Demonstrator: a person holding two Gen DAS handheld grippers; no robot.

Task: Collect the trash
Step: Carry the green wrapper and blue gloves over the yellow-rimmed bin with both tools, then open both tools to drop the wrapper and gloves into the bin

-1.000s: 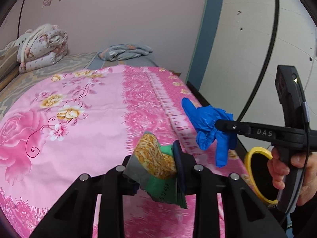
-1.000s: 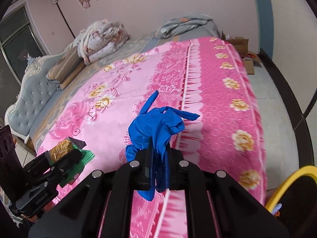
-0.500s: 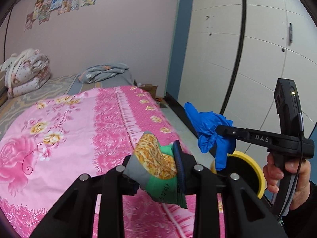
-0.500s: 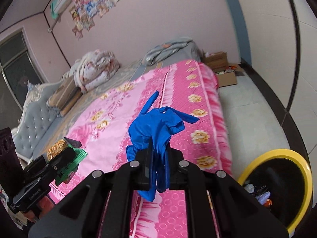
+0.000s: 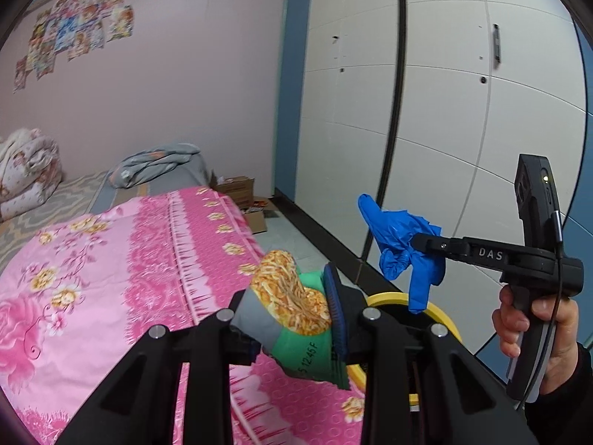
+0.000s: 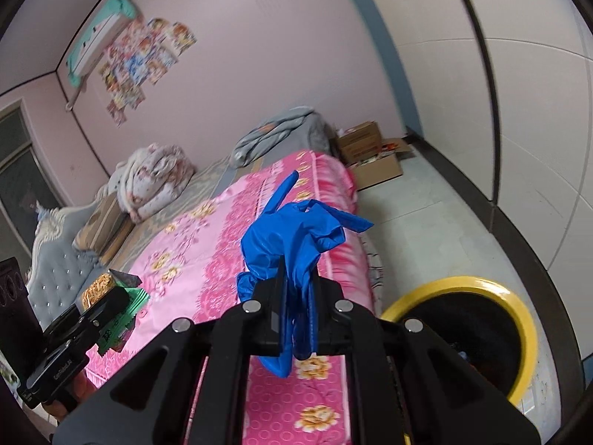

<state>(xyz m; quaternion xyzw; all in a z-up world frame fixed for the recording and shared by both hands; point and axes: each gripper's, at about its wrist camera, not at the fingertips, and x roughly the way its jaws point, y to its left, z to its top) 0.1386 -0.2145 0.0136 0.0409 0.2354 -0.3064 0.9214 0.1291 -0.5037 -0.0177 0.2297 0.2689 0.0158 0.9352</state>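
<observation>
right gripper, clamped on blue glove, sits nearer the yellow bin, which lies down-right; left gripper pinches noodle wrapper.

Even, soft indoor light with weak shadows; colours bright. Fisheye bends the wardrobe lines and darkens the corners. The right wrist view is slightly blurred toward the boxes; near parts are sharp
</observation>
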